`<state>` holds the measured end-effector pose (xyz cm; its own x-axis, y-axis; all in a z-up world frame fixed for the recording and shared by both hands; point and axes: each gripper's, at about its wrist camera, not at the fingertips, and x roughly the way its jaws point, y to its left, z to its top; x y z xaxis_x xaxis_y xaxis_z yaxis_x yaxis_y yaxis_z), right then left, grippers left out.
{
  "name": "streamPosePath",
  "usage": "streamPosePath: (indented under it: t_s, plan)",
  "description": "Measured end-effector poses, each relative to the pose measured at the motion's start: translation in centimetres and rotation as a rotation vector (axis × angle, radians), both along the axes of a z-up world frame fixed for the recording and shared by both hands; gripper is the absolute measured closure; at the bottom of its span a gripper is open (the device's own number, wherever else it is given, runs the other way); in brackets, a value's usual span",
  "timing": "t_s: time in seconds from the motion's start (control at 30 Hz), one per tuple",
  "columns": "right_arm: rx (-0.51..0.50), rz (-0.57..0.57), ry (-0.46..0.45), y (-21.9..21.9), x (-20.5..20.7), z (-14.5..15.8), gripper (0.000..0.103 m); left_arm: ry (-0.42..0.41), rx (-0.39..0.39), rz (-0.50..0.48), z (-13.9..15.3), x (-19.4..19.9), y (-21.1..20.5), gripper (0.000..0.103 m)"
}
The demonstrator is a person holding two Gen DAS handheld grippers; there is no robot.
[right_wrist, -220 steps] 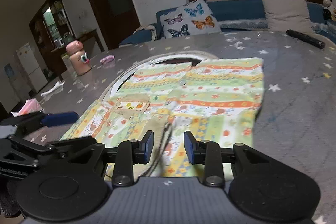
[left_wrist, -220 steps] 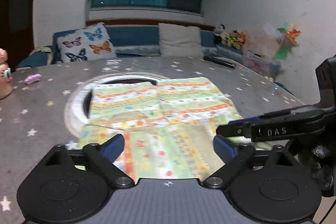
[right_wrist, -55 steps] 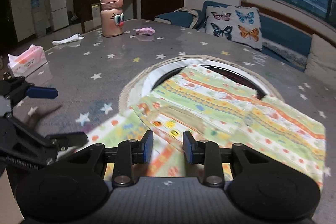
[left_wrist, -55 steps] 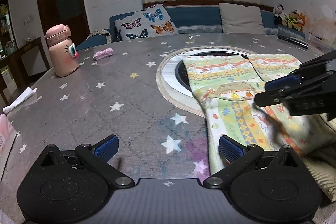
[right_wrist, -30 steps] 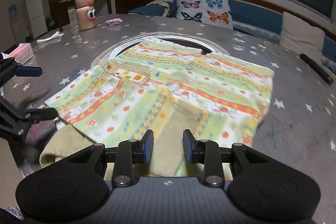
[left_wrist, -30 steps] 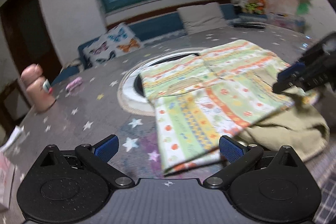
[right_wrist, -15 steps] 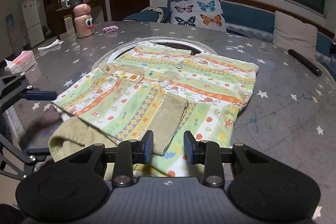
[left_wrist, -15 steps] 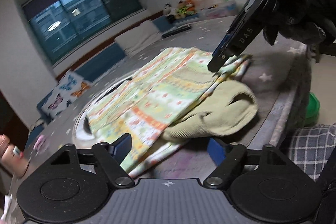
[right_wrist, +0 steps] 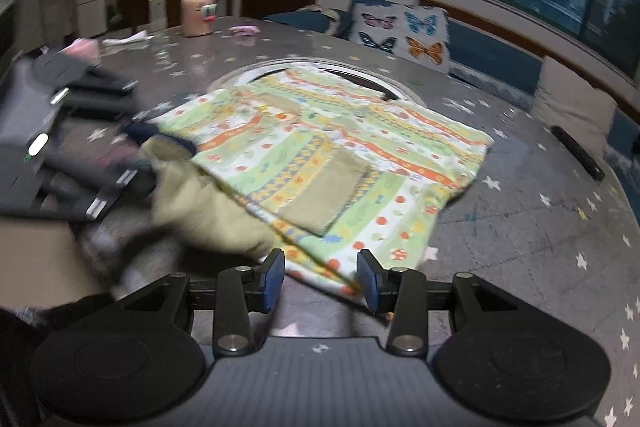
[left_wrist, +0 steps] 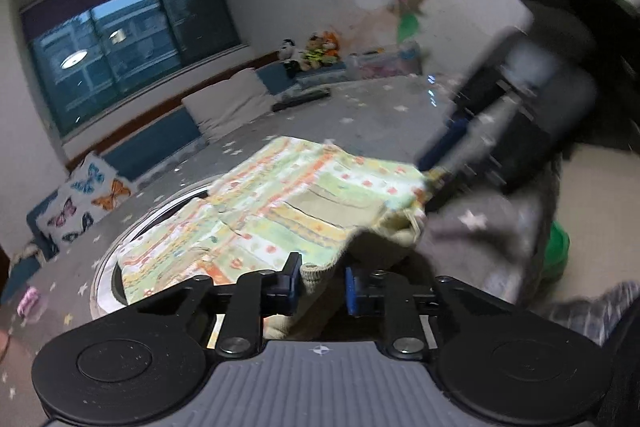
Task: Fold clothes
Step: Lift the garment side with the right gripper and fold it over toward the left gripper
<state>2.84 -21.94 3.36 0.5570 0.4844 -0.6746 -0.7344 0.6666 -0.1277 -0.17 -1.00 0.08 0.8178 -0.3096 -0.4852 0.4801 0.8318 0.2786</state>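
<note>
Two tools are working on the patterned garment (right_wrist: 320, 155), which is lying spread across the tabletop (right_wrist: 520, 227) at mid frame. The left tool (left_wrist: 322, 283) has just been closing and is now pinching the ribbed beige cuff (left_wrist: 316, 273) at the lower centre. The right tool (right_wrist: 320, 277) has just been opening; its jaws are standing apart around the hem, not pressing it. It looks like a sleeve fold is beginning; next the left tool probably needs to be carrying the cuff over the body.

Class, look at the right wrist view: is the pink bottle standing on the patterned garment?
No, the pink bottle stands on bare table far behind the patterned garment.
</note>
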Motion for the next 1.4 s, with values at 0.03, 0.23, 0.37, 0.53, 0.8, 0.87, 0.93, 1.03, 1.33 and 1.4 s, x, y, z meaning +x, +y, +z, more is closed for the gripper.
streamPosePath:
  t_s: [0.03,0.23,0.37,0.53,0.8,0.87,0.93,1.03,1.33,1.4]
  plan:
    - [-0.002,0.019,-0.007,0.2,-0.3,0.0,0.058,0.011,-0.022,0.015,0.4,0.6,0.2,0.083]
    - [0.005,0.098,-0.070,2.5,-0.5,-0.4,0.055,0.052,-0.099,0.058,1.3,3.2,0.7,0.086]
    - [0.020,0.115,-0.054,4.0,0.5,-1.2,0.060,0.069,-0.115,0.073,1.2,3.7,1.1,0.086]
    - [0.063,0.086,0.010,4.6,1.9,-1.5,0.080,0.071,-0.119,0.100,1.1,2.7,2.1,0.071]
    - [0.161,0.033,0.035,3.8,3.3,1.0,0.087,0.024,0.001,0.152,-0.1,-0.8,4.2,0.043]
    - [0.168,0.031,0.023,3.8,3.5,1.4,0.087,0.013,0.042,0.172,-0.6,-0.7,4.3,0.043]
    - [0.175,0.029,0.012,3.9,3.7,1.7,0.087,0.004,0.078,0.192,-1.1,-0.3,4.6,0.043]
    - [0.178,0.019,0.004,3.9,3.8,1.9,0.087,-0.012,0.135,0.225,-1.8,0.5,5.0,0.044]
    - [0.194,0.019,-0.012,3.7,2.6,2.1,0.094,-0.008,0.092,0.250,-0.9,-0.2,5.8,0.093]
    - [0.202,0.027,-0.020,3.3,2.1,2.6,0.094,-0.015,0.081,0.241,-0.1,-1.0,5.8,0.094]
